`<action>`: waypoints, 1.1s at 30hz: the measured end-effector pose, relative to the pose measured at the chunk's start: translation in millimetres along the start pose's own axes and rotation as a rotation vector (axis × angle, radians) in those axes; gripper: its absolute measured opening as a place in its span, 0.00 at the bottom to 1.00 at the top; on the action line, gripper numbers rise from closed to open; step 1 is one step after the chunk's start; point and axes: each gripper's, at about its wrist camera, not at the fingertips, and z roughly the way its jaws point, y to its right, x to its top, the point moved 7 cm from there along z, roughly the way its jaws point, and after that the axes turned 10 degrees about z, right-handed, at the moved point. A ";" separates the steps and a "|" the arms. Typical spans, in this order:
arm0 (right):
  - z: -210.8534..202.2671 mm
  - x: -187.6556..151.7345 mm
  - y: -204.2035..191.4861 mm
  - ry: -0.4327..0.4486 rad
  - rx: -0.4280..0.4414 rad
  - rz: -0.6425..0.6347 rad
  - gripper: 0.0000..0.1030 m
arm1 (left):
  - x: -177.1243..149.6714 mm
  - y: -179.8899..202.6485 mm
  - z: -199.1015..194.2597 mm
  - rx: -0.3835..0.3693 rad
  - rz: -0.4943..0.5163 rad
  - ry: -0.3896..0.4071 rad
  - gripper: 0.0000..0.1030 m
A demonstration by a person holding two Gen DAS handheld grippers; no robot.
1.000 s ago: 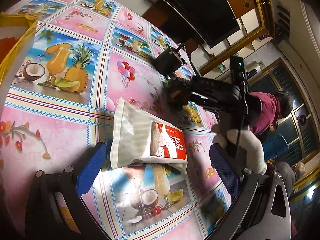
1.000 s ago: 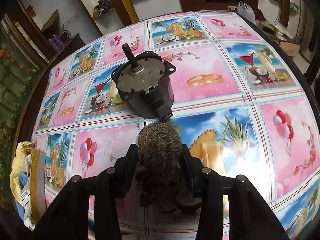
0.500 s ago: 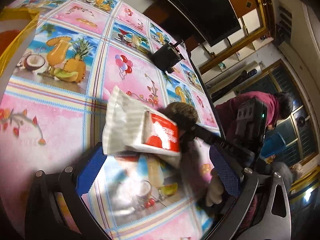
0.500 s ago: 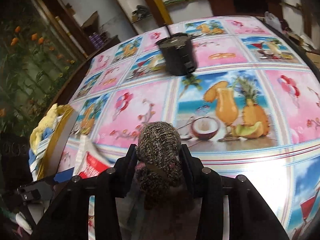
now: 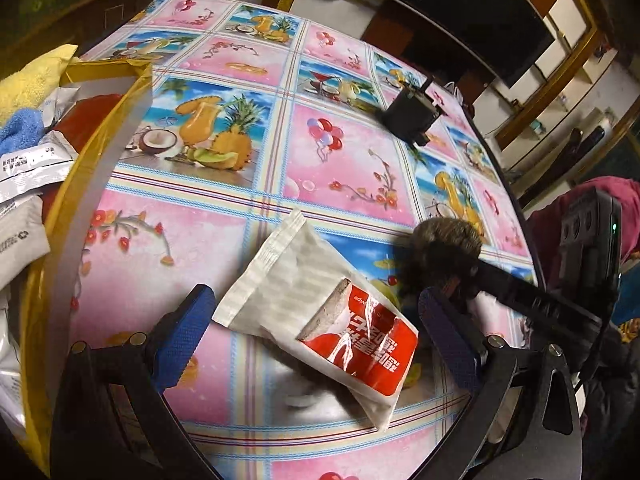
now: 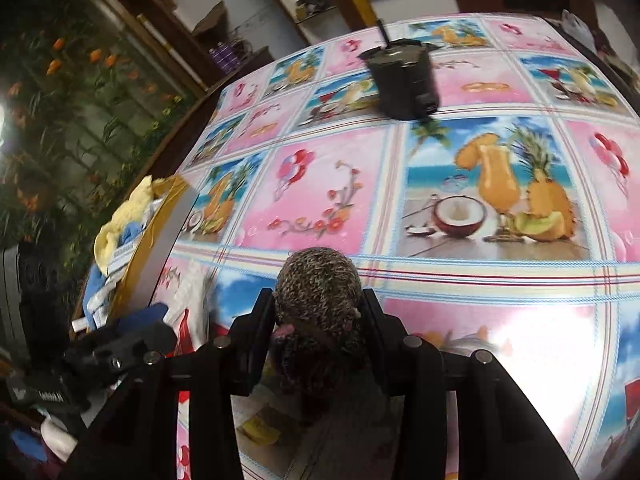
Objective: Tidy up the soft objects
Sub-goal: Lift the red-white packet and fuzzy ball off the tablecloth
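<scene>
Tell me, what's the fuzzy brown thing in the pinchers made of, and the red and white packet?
The fuzzy brown thing looks like knitted or plush yarn: speckled, nubby loops, squeezed between the right gripper pads. The red and white packet looks like thin glossy plastic film: crimped ribbed end, shiny printed face, soft wrinkles. What is inside it I cannot tell.

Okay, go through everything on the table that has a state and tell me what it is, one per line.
Right tool: shut on the knitted toy.
Left tool: open, straddling the wipes packet.
Wipes packet: sealed, flat on the tablecloth.
Yellow box: open, holding towels and packets.
Motor: resting on the table.
</scene>
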 end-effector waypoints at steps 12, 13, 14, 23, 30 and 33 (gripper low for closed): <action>-2.8 -0.9 7.4 0.020 -0.018 0.051 0.41 | -35.2 -6.7 -36.1 0.023 -0.153 -0.031 0.99; -3.9 -0.6 9.5 0.019 -0.014 0.057 0.41 | -39.0 -0.2 -27.4 0.005 -0.154 -0.058 0.99; -4.5 -0.5 10.6 0.020 -0.010 0.065 0.41 | -40.6 3.9 -20.3 -0.003 -0.161 -0.074 0.99; -18.1 10.5 35.1 0.082 -0.008 0.183 0.42 | -16.0 39.9 18.3 0.071 -0.048 -0.097 0.99; -24.9 15.9 42.3 0.117 -0.008 0.220 0.42 | -18.0 64.3 45.8 0.255 0.251 -0.123 1.00; -24.8 17.3 43.7 0.121 -0.010 0.225 0.42 | -19.5 66.4 42.8 0.225 0.309 -0.076 0.91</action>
